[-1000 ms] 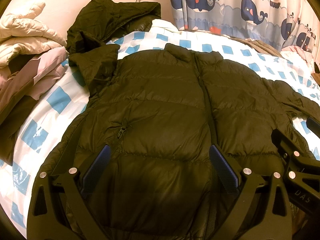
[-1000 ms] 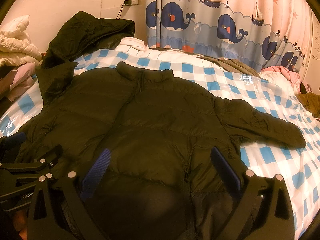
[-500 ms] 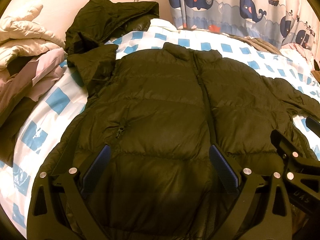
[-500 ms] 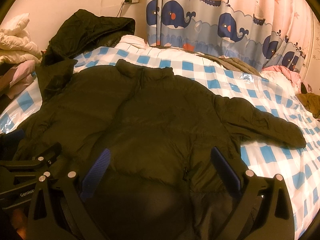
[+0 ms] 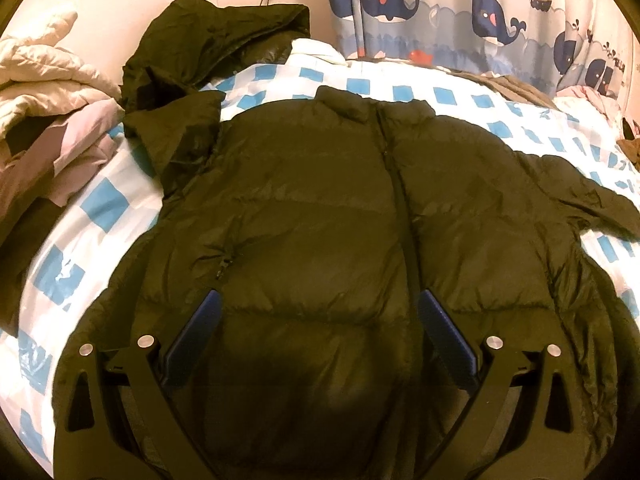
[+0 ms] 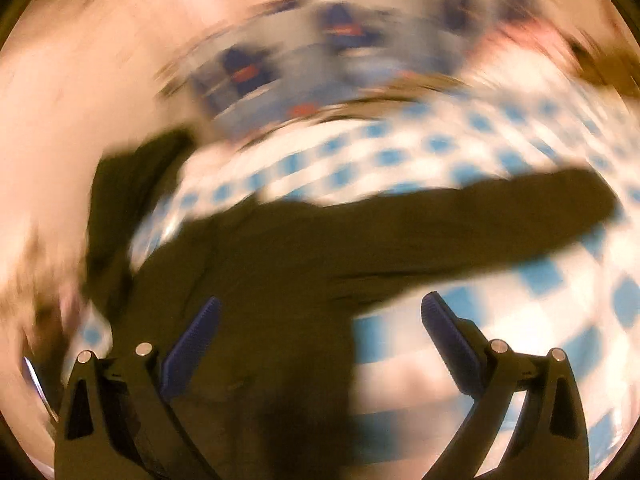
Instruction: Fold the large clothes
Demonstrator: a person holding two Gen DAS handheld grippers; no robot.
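A large dark olive puffer jacket (image 5: 320,208) lies flat, front up and zipped, on a bed with a blue-and-white checked sheet (image 5: 100,208). Its left sleeve (image 5: 176,136) bends toward the head of the bed; its right sleeve (image 5: 580,196) stretches out to the right. My left gripper (image 5: 318,300) is open and empty over the jacket's lower front. My right gripper (image 6: 320,304) is open and empty above the jacket's right side; its view is motion-blurred, with the right sleeve (image 6: 460,216) reaching across the checked sheet (image 6: 540,276).
Another dark jacket (image 5: 216,36) is heaped at the head of the bed by the wall. A pile of cream and pink bedding (image 5: 44,96) lies at the left. A whale-print curtain (image 5: 460,12) hangs behind, with more clothes (image 5: 516,84) below it.
My right gripper has swung quickly to the right toward the right sleeve, blurring its view, and has left the left wrist view. My left gripper has moved little.
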